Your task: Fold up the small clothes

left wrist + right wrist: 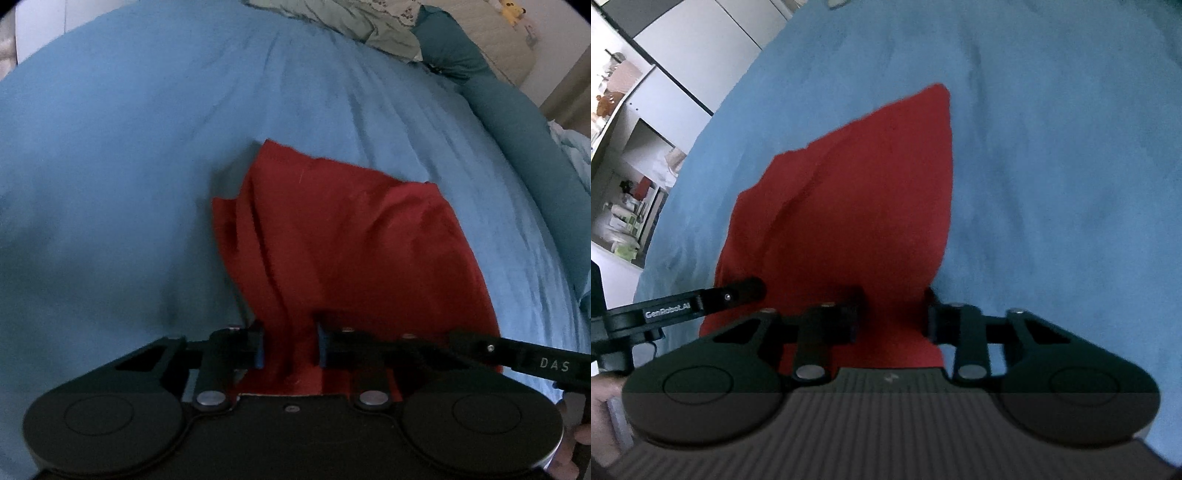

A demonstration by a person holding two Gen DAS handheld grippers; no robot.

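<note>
I see the left gripper (pixel 290 341) and right gripper (pixel 894 314) each narrowed onto the red garment (pixel 332 240), gathering its near edge; pad contact is blurred.

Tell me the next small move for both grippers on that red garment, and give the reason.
Probably lift both together and carry the near edge toward the far corners. The left gripper and right gripper each have the red garment bunched between their fingers at its near edge, while the rest lies on the blue bedsheet.
</note>
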